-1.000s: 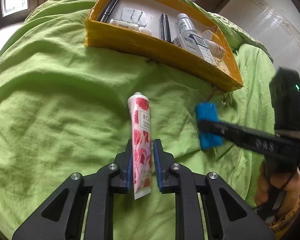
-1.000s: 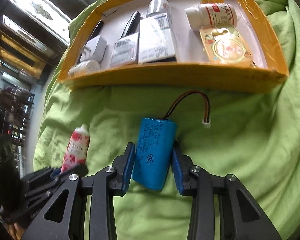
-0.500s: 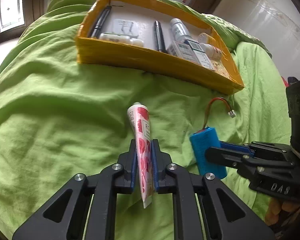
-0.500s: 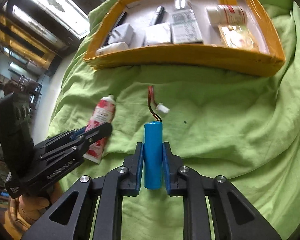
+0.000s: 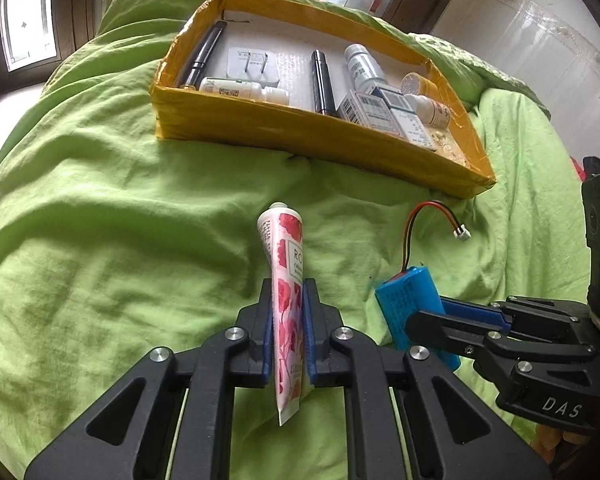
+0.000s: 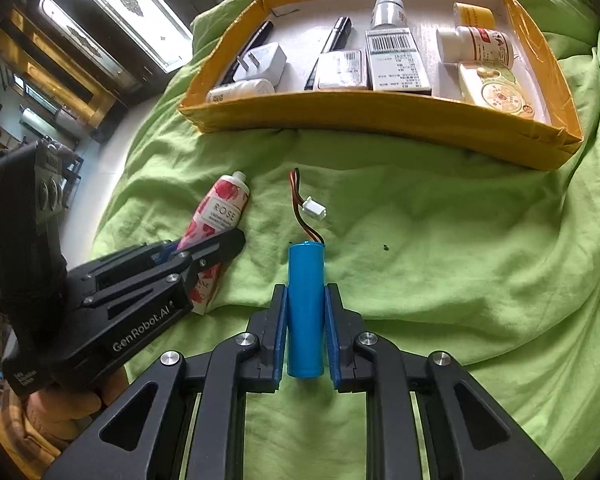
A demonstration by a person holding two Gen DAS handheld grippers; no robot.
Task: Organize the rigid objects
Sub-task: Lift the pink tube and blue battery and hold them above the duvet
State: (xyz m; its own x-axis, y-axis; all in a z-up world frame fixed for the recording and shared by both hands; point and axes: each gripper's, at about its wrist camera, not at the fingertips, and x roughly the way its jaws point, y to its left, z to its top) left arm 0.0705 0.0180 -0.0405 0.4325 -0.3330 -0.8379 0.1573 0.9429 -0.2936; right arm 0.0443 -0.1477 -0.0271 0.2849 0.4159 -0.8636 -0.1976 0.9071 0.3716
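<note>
A: Moved since a second ago: both items, each turned onto its narrow edge between the pads, where earlier the jaws stood wider around them lying flat. Item one, rose-print tube [image 5: 286, 292]: clamped in the left gripper [image 5: 287, 300], white cap pointing away toward the box, crimped tail hanging below the pads.

B: Item two?

A: Blue battery pack [image 6: 306, 308], red and black leads ending in a white plug [image 6: 314, 209]. Right gripper [image 6: 306, 308] closed tight on it, blue pads on both sides, leads pointing toward the box.

B: Position of the two?

A: Side by side over the green bedsheet [image 5: 100, 240], tube left, battery right, near each other but apart. Whether either touches the sheet, I cannot tell.

B: Surroundings?

A: Yellow-taped box [image 6: 380, 114] farther back on the sheet, well apart from both grippers. Contents: black pens, a white plug adapter [image 6: 262, 62], a white bottle [image 6: 240, 90] lying flat, barcoded cartons, a grey-capped bottle [image 6: 388, 10], a red-labelled white bottle, a yellow jar, a cream compact. A hand [image 6: 60, 404] grips the left gripper's handle at lower left of the right view.
</note>
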